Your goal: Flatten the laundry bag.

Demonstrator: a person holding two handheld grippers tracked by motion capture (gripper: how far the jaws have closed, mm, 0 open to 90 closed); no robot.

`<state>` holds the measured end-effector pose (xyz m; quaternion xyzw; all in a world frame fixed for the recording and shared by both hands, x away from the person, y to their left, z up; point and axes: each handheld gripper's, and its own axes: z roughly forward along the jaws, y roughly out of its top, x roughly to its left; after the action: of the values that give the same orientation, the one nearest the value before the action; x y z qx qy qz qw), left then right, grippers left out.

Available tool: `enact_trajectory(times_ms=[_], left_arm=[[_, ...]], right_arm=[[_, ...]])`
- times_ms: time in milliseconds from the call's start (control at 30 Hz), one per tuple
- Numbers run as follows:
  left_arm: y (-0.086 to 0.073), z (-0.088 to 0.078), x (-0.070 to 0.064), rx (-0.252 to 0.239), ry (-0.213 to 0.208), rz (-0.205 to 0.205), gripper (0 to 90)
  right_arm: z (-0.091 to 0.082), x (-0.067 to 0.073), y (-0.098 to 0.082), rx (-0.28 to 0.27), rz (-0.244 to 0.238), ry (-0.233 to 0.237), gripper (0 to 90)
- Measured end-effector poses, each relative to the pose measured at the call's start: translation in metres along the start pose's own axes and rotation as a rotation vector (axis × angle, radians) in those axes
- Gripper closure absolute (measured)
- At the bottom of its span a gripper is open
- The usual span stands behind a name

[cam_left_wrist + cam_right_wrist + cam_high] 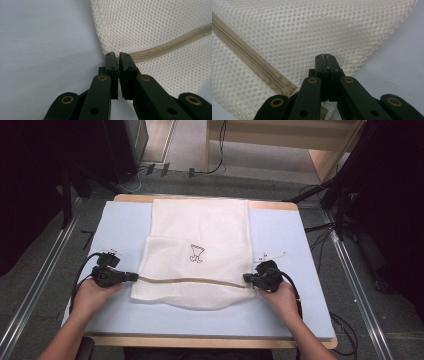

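**Both grippers pinched on the ends of a mesh bag's zip line**

A white, fine-holed mesh laundry bag (192,270) lies flat in the middle of a pale blue table mat (125,227), its near part crossed by a beige fabric zipper (192,281) that runs from the bag's left edge to its right. Under its far half lies a plain white cloth (200,215), and a small dark printed figure (196,253) shows at the centre.

The left gripper (134,276) has its black jaws drawn together on the bag's left edge, right where the zipper ends (140,53); the left gripper view shows mesh caught between them. The right gripper (247,279) is clamped the same way on the mesh at the right edge, its jaws tight together just beside the zipper's end (287,90).

The step in hand looks like taking up the bag by both ends of the zip. To do it well, the two hands should likely rise together and level, keeping the zipper taut but not stretched, so the thin mesh neither slips from the pads nor tears. Whether both layers are caught cannot be told.
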<state>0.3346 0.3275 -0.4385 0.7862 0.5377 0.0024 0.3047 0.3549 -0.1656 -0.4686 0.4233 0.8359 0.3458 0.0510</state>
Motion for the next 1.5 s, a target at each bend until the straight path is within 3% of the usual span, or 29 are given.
enact_trajectory(times_ms=[67, 233, 267, 400, 567, 633, 667, 700, 733, 800, 900, 1000, 1133, 1233, 1333, 1500], left_arm=[[-0.002, -0.006, 0.004, -0.025, 0.002, -0.018, 87.8], [-0.002, -0.005, 0.010, -0.032, 0.000, -0.046, 87.6], [-0.003, -0.005, 0.008, -0.030, 0.003, -0.034, 87.5], [-0.004, -0.006, 0.009, -0.040, -0.004, -0.032, 87.3], [-0.004, -0.003, 0.008, -0.031, 0.001, -0.029, 86.9], [-0.004, -0.002, 0.008, -0.031, 0.003, -0.029, 86.9], [-0.003, -0.002, 0.007, -0.030, 0.002, -0.028, 86.9], [-0.003, -0.002, 0.008, -0.025, 0.005, -0.025, 86.9], [-0.002, -0.001, 0.007, -0.030, 0.005, -0.027, 87.0], [0.001, -0.001, 0.007, -0.039, 0.016, -0.021, 87.1], [0.005, -0.001, 0.008, -0.065, 0.023, -0.028, 87.3], [0.014, -0.001, 0.012, -0.099, 0.039, -0.030, 87.2], [0.015, 0.003, 0.018, -0.080, 0.044, -0.034, 87.1], [0.013, 0.001, 0.021, -0.089, 0.044, -0.034, 86.9], [0.015, -0.001, 0.028, -0.108, 0.039, -0.060, 86.8], [0.012, -0.004, 0.031, -0.102, 0.048, -0.061, 86.7]], right_arm=[[0.002, 0.001, 0.002, -0.003, 0.001, 0.000, 90.0], [0.005, 0.000, 0.008, -0.017, -0.001, -0.011, 87.4], [0.002, 0.002, 0.010, -0.036, -0.003, -0.015, 81.5], [-0.009, 0.002, 0.007, -0.071, -0.019, -0.046, 74.4], [-0.007, -0.006, 0.001, -0.064, 0.022, -0.097, 53.4], [-0.004, -0.008, 0.000, -0.049, 0.040, -0.097, 54.0], [-0.001, -0.010, 0.000, -0.051, 0.061, -0.086, 65.7], [-0.001, -0.010, 0.000, -0.051, 0.061, -0.086, 65.7], [0.001, -0.009, 0.003, -0.043, 0.048, -0.097, 79.0], [0.004, -0.008, 0.006, -0.032, 0.055, -0.081, 87.5], [0.004, -0.009, 0.012, -0.027, 0.038, -0.082, 88.6], [0.009, -0.020, 0.027, -0.052, 0.060, -0.098, 88.6], [0.018, -0.029, 0.035, -0.054, 0.077, -0.089, 88.0], [0.020, -0.028, 0.034, -0.046, 0.065, -0.093, 87.4], [0.025, -0.029, 0.037, -0.060, 0.065, -0.091, 87.2], [0.034, -0.027, 0.047, -0.068, 0.060, -0.098, 87.0]])
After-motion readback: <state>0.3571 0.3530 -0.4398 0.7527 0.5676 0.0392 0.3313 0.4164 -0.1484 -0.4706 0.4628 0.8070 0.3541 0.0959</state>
